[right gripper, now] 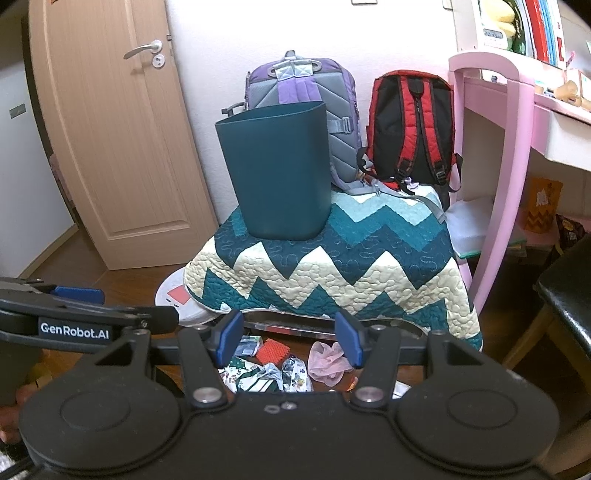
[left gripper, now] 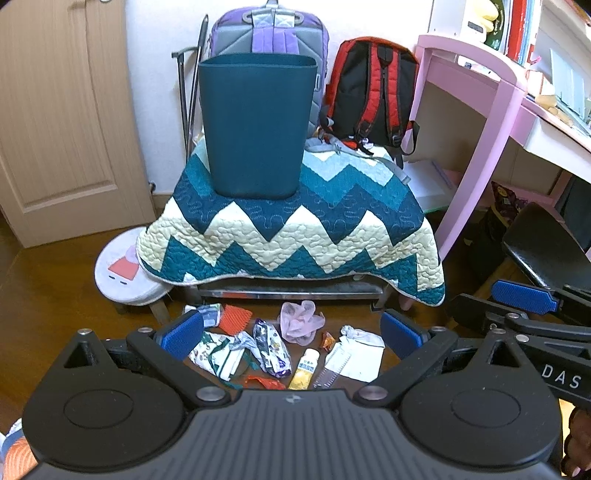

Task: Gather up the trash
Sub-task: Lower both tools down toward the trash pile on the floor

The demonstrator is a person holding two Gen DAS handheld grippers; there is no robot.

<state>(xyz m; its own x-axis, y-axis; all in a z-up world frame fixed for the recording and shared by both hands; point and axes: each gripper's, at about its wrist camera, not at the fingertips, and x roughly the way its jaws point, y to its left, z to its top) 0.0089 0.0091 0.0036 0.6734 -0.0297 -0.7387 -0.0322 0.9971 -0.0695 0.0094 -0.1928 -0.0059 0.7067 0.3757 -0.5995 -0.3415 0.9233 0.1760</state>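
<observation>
A dark teal bin stands upright on a zigzag quilt over a low table; it also shows in the right wrist view. Trash lies on the wooden floor below: a pink crumpled glove, printed wrappers, an orange textured piece, a yellow tube, white paper. My left gripper is open above the trash, holding nothing. My right gripper is open and empty, above the wrappers and pink glove.
A purple backpack and a red-black backpack lean on the wall behind the bin. A pink desk stands at right, a black chair beside it. A white round stool and a door are at left.
</observation>
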